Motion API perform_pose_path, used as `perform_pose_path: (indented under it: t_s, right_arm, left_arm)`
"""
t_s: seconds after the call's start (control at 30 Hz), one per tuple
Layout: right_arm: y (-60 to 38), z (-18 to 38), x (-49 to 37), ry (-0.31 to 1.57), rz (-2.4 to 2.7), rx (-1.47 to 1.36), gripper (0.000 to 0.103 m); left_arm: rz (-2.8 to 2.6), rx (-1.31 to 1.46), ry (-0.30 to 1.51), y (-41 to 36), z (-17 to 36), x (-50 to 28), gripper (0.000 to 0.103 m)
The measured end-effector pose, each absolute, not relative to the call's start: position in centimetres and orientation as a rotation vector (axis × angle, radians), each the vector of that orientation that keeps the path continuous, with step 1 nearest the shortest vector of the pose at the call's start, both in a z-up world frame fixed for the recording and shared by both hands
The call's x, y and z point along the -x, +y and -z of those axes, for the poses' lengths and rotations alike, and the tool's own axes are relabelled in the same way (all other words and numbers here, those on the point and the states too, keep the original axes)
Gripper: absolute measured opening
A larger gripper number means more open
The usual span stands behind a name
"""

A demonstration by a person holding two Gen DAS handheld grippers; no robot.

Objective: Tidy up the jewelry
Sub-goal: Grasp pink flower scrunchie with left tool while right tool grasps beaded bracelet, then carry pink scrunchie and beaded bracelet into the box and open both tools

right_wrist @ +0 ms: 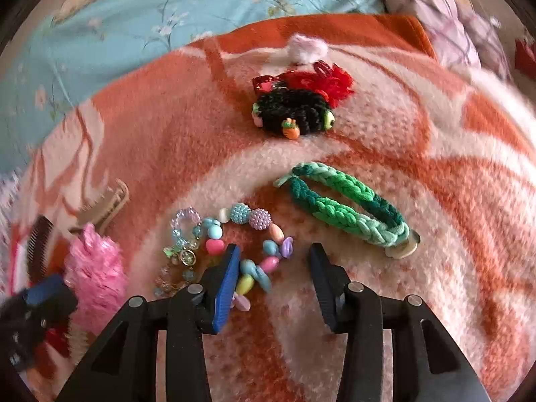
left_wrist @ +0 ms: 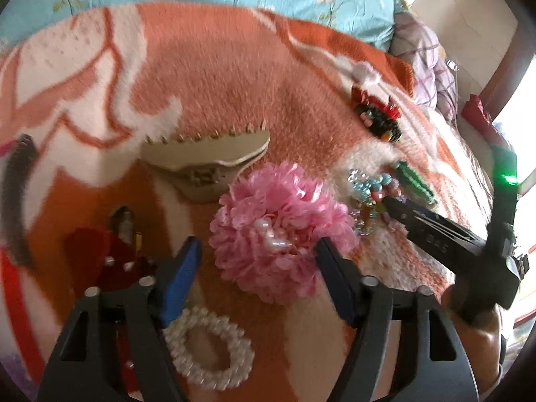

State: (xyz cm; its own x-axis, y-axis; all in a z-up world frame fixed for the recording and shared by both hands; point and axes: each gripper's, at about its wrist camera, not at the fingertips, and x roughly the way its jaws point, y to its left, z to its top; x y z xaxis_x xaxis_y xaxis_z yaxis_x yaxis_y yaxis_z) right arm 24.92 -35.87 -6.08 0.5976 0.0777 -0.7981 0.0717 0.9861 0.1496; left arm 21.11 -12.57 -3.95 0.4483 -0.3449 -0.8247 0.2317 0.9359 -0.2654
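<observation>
Jaws spread on both: left hand-held gripper [left_wrist: 258,254] flanks pink flower [left_wrist: 278,231], right hand-held gripper [right_wrist: 274,261] over beaded bracelet [right_wrist: 248,251].

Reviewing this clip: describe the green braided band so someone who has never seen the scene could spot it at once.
Start at the orange-and-white blanket spread over the bed. Just beyond the open jaws of the right gripper, slightly to their right, lies the green braided band, a flattened yarn loop with a pale button at one end. The pastel bead bracelet beside it is beaded, while the band alone is green plaited yarn.
</observation>
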Motion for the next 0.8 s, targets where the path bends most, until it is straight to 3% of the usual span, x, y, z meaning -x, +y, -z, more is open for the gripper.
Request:
perform_pose_path:
  t_s: [0.03,0.07,0.13,0.33,0.8]
  right_arm:
    - [-35.7,6.0,-24.8,0.927,-0.004,-0.159,0.038]
    - [-35.8,6.0,-24.7,0.926,-0.008,-0.159,0.034]
    - [-36.0,6.0,-24.7,0.926,-0.013,-0.171,0.015]
    - [-36.8,4.7,-23.6,0.896,-0.098,-0.309,0.015]
    - [-31.7,-1.6,-19.0,0.778,-0.293,-0.303,0.015]
  left_arm:
    - [0.375,0.129,1.065,-12.6,4.4,-21.3,0.026]
    - [0.389,0.14,1.079,-12.6,4.8,-21.3,0.021]
    - [0.392,0.136,1.069,-12.5,4.7,-21.0,0.015]
    - [0.39,0.141,1.031,-10.9,2.6,-19.0,0.013]
    - [0.307,0.201,0.903,-2.9,-2.9,-12.7,0.013]
